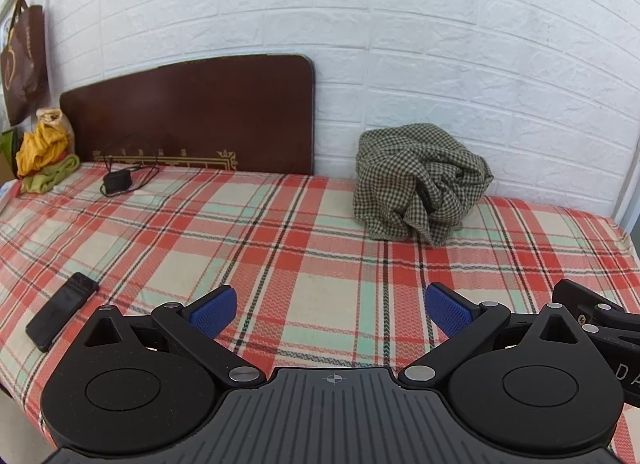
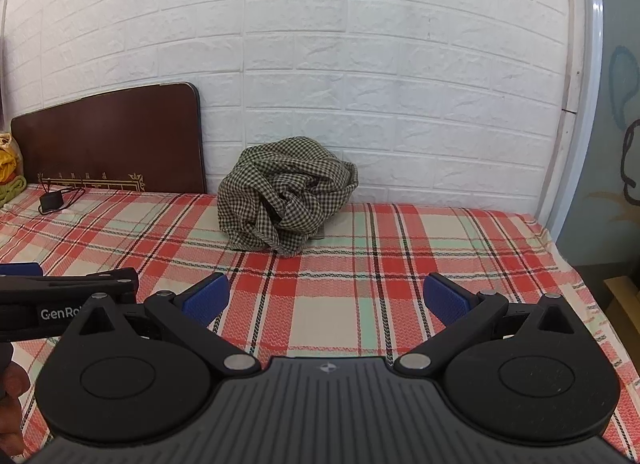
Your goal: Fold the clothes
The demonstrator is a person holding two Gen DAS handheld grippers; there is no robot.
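A crumpled green-and-cream checked garment (image 1: 420, 184) lies in a heap on the plaid bedsheet (image 1: 280, 232) against the white brick wall. It also shows in the right wrist view (image 2: 284, 196). My left gripper (image 1: 331, 310) is open and empty, low over the sheet, well short of the garment. My right gripper (image 2: 326, 302) is open and empty, also near the front of the bed, with the garment ahead and slightly left. The left gripper's body (image 2: 68, 296) shows at the right wrist view's left edge.
A black phone (image 1: 62, 316) lies on the sheet at front left. A black charger with cord (image 1: 118, 180) sits by the dark brown board (image 1: 192, 116) leaning on the wall. Yellow and green cloths (image 1: 44, 160) pile at far left. The bed's right edge (image 2: 560, 256) drops off.
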